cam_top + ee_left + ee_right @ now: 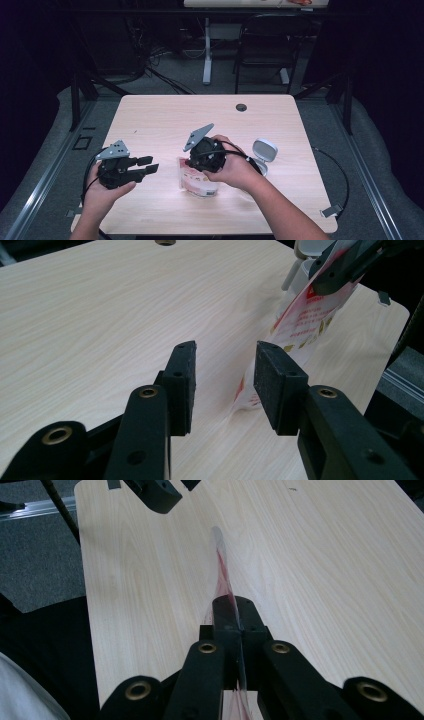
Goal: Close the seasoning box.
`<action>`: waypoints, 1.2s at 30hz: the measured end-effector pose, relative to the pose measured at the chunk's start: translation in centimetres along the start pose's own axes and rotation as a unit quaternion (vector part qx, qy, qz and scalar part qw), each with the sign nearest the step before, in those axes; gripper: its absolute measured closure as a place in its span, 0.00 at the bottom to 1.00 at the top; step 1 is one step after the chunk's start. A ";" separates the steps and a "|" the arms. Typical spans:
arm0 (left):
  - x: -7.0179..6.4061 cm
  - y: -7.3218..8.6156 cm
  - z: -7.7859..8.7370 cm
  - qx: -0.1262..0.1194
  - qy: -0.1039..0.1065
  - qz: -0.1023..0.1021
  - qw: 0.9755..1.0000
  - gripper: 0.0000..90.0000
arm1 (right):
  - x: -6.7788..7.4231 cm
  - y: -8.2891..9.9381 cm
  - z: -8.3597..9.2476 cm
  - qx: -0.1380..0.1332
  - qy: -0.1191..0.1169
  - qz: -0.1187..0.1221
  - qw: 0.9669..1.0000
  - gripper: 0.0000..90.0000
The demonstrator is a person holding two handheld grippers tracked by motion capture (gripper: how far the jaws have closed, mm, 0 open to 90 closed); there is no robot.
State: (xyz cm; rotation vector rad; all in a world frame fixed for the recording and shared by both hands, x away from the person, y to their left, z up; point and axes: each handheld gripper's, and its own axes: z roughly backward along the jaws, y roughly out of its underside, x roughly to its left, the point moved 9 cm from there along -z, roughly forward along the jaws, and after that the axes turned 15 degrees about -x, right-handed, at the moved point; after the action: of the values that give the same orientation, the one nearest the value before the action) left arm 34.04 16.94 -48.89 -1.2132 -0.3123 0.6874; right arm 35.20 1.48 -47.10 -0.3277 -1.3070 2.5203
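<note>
Right gripper (192,162): jaws clamped flat on the top edge of a red-and-white plastic pouch (197,181), holding it upright.
Pouch: near the front middle of the wooden surface (165,115), its bottom resting on the wood; in the right gripper view its thin edge (223,575) runs away from the jaws.
Left gripper (150,165): jaws parted with nothing between them, just beside the pouch's left side, not touching it.
Left gripper view: pouch (300,325) seen beyond the gap.
White lidded container (263,151): open, right of the pouch, behind the right hand (235,167).
</note>
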 end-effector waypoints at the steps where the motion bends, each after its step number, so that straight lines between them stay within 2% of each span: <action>1: -0.1 0.1 -0.1 0.001 0.001 0.001 1.000 0.68 | 0.0 0.0 0.0 -0.002 0.001 -0.001 1.000 1.00; 13: -0.4 0.7 -0.8 0.006 0.013 -0.001 1.000 0.65 | 0.4 -0.6 1.0 -0.022 0.000 0.001 1.000 1.00; 17: -0.7 0.9 -1.2 0.006 0.024 -0.003 1.000 0.63 | 0.5 -0.8 1.6 -0.029 -0.001 0.001 1.000 1.00; 20: -1.1 1.2 -1.6 0.004 0.041 -0.006 0.999 0.63 | 0.4 -0.9 2.0 -0.033 -0.002 0.001 0.999 1.00; 25: -1.4 1.6 -2.2 0.010 0.051 -0.007 0.999 0.63 | 0.3 -1.0 2.5 -0.040 -0.003 -0.002 0.999 1.00; 36: -2.7 2.4 -3.6 0.017 0.080 -0.026 0.996 0.60 | 0.5 -2.1 4.0 -0.046 -0.009 0.013 0.999 1.00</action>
State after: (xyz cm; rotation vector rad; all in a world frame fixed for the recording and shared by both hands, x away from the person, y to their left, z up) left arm 33.23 12.96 -51.98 -1.2152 -0.1973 0.5449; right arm 33.75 -0.20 -43.18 -0.3453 -1.4380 2.4951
